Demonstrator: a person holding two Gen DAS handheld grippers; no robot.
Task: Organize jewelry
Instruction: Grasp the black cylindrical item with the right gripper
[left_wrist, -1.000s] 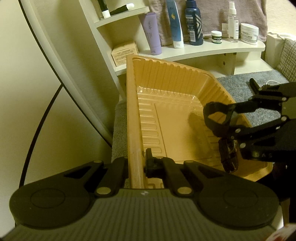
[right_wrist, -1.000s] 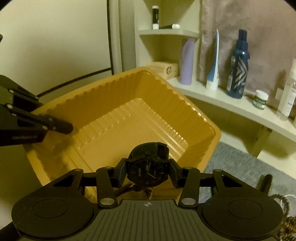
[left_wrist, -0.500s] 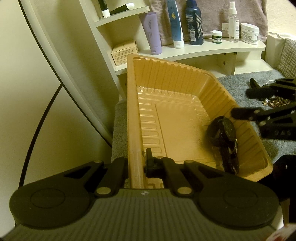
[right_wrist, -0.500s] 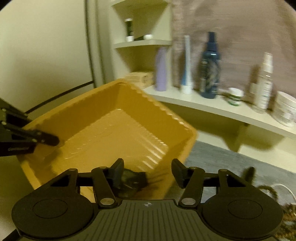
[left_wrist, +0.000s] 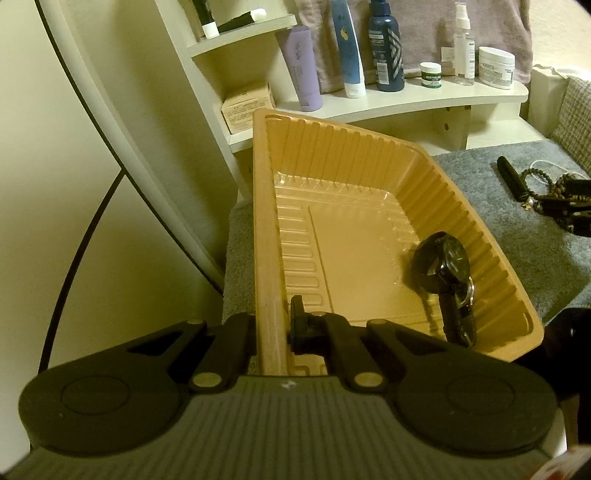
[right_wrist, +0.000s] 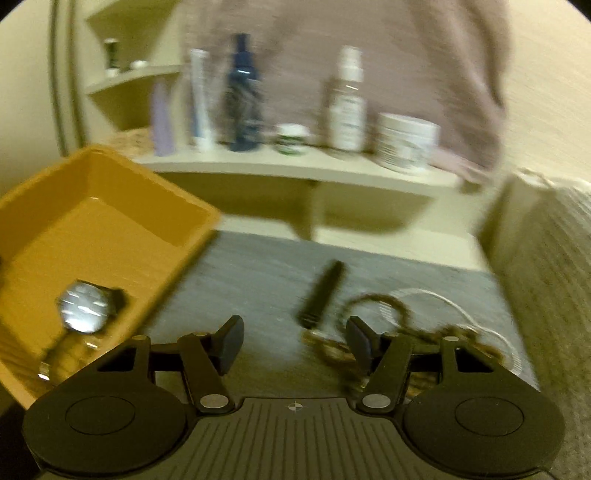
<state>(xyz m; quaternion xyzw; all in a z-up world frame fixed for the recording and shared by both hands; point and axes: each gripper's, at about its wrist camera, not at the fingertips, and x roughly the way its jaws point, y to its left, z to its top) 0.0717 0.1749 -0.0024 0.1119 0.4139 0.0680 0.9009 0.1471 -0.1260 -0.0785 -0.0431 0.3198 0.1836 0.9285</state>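
Orange tray (left_wrist: 266, 221) tilted on the grey mat (left_wrist: 517, 236), rim pinched in the shut left tool (left_wrist: 271, 328). Black watch (left_wrist: 441, 266) lying inside near the right wall, a second ago gripped in the right tool over the tray, now released. Right tool (right_wrist: 293, 341) now swung over the mat, jaws wide, nothing between them. Bead necklace (right_wrist: 388, 321) heaped just beside its right finger: likely light, limp, prone to tangle and slip; best pinched at the bunched middle, not a single strand
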